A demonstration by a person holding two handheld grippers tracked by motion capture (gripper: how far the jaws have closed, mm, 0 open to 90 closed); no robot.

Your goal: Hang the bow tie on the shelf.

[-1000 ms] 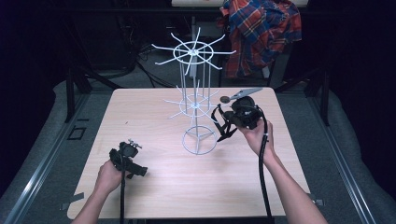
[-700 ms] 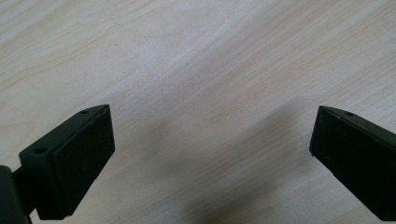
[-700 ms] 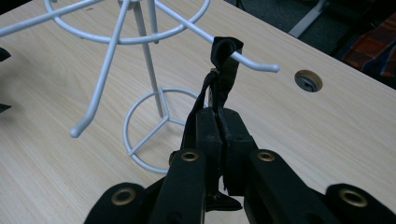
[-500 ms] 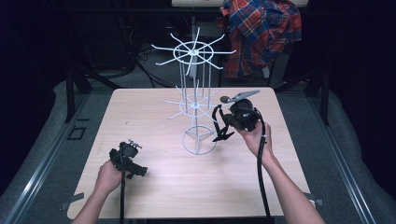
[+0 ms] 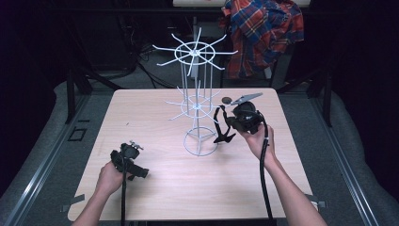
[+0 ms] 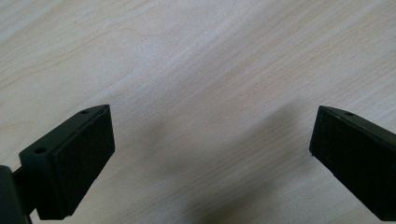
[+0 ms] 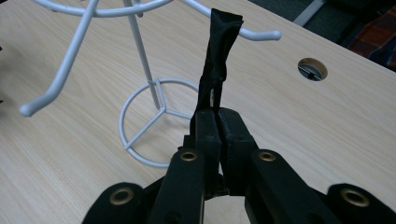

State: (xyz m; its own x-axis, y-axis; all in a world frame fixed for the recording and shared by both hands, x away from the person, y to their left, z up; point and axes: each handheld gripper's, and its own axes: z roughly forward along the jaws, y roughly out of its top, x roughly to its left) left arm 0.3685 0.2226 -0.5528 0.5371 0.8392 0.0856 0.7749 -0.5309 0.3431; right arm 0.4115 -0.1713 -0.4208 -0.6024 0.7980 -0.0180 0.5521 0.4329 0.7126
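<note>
Right gripper view: jaws of right gripper clamped shut on black strap, lifted centre frame toward a hook tip of white wire rack. Judged mid-task: strap picked up, not yet hung; no hook loaded. Remaining: loop over hook, release. High view: rack centre frame, strap just right of its base ring. Left gripper wide open, empty, over bare table. Count: one strap, one rack, two grippers.
</note>
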